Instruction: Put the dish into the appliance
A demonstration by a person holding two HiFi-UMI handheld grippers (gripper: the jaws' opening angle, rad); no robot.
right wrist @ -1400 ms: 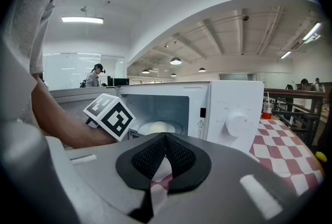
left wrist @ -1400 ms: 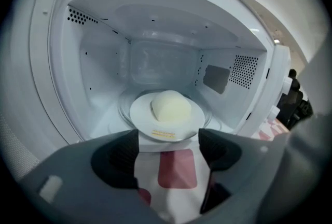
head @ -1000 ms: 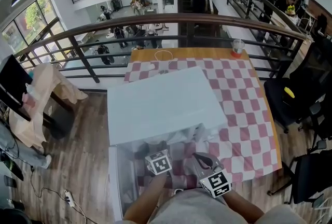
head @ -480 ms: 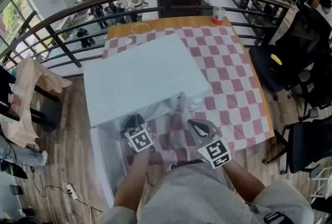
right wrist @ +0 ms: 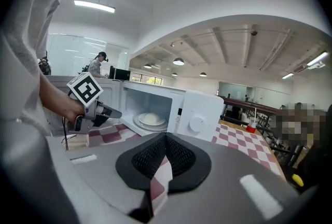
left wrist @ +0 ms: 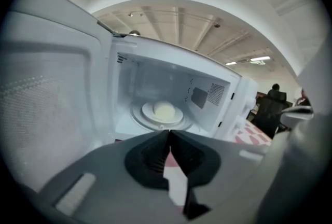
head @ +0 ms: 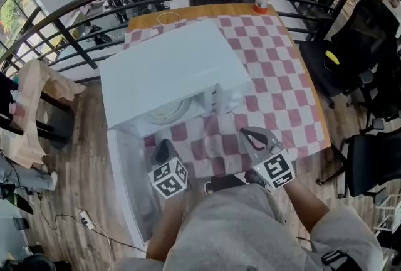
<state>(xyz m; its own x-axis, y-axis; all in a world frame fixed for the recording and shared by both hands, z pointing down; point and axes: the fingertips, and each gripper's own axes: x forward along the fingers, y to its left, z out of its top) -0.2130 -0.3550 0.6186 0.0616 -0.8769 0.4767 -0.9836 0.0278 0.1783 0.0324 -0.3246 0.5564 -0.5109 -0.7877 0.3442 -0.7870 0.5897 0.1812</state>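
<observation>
a: white microwave point(head: 169, 72) on the checked cloth point(head: 279, 94), its door point(head: 127, 188) swung wide open toward the person. where's the dish?
b: the dish point(left wrist: 163, 111) sits inside the microwave, in the middle of its floor, with a pale mound on it. neither gripper touches it.
a: left hand?
b: the left forearm point(head: 164, 224) reaches out from the body. the left gripper point(head: 162, 148) is held just in front of the open cavity, aimed at it and tipped a little down. its jaws have just been closing and meet, with nothing between them.
a: and the right?
b: the right gripper point(head: 249, 136) is held alongside, over the cloth, in front of the microwave's right end, also tilted slightly down. jaws together, empty. the two grippers are apart, side by side.
a: anything else on the worktop point(head: 207, 10)?
b: a cup point(head: 260, 2) with a red base, at the far edge.
</observation>
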